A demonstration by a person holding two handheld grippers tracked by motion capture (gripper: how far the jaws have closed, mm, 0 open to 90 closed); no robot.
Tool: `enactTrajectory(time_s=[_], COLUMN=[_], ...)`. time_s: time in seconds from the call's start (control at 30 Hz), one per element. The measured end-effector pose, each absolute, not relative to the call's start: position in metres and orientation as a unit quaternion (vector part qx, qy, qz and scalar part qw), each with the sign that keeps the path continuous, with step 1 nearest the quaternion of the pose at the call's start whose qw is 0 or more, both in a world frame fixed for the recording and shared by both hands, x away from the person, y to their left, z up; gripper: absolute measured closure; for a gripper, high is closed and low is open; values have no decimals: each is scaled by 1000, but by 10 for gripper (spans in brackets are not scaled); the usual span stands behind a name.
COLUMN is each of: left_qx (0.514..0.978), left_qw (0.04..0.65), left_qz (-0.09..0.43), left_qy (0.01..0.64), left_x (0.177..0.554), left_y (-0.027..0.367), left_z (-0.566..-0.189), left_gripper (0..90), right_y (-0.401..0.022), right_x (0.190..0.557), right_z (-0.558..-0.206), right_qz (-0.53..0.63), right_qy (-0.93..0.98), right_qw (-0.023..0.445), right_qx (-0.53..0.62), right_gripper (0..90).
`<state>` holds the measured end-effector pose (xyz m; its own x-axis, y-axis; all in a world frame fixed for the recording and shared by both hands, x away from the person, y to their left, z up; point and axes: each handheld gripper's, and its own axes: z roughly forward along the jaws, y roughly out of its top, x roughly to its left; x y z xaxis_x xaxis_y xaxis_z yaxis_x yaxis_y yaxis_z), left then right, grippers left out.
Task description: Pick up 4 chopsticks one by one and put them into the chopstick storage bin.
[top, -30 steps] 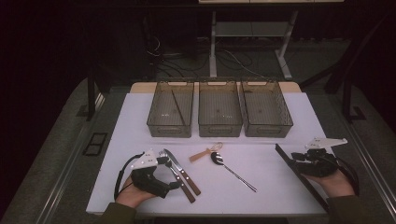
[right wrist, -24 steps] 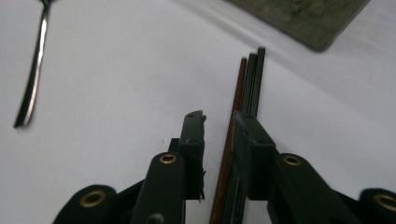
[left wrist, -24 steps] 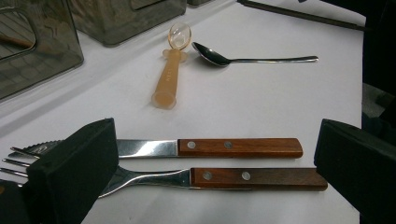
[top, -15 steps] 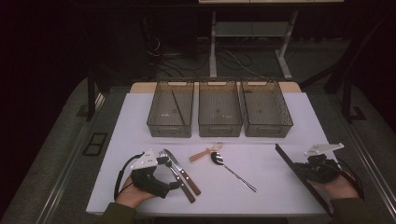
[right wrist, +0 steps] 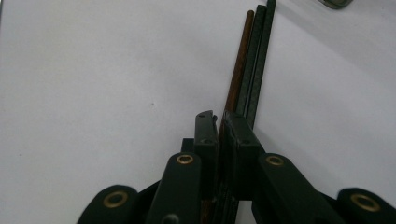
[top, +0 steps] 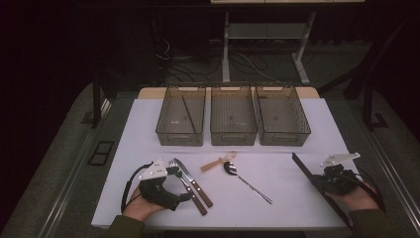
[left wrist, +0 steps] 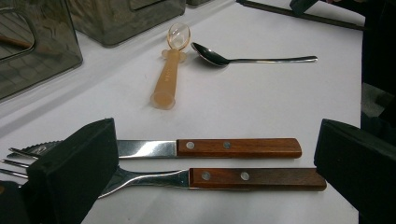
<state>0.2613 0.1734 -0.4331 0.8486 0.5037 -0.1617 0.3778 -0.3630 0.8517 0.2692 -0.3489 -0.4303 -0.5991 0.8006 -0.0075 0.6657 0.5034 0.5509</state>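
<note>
Right gripper view: my right hand-held gripper point(right wrist: 218, 122) has just closed on the chopsticks point(right wrist: 250, 60), whose long axis runs straight ahead along the tabletop point(right wrist: 93, 70).

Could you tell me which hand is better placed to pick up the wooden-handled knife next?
Left, probably: its open tongs already straddle the knife and fork, while the right tongs are shut on chopsticks.

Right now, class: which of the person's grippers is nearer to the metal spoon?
Left. The left gripper sits over the knife and fork, just beside the metal spoon. The right gripper, shut on thin dark sticks, is farther away near the table's right edge.
</note>
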Motion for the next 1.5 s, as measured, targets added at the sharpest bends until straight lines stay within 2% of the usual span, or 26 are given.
enactTrajectory(time_s=[0.67,0.97,1.5], left_qx=[825,825,826], left_qw=[495,495,493], left_qz=[63,62,60], left_qy=[266,265,266], left_x=[261,261,262], left_y=[173,173,172], left_z=[-433,-433,-434], left_gripper=[0,0,0], right_y=[-345,-341,-300], right_x=[269,270,306], right_z=[-433,-431,-433], right_qz=[241,245,269], right_qy=[866,866,873], right_qw=[117,120,115], right_qx=[423,420,391], right_gripper=[826,852,852])
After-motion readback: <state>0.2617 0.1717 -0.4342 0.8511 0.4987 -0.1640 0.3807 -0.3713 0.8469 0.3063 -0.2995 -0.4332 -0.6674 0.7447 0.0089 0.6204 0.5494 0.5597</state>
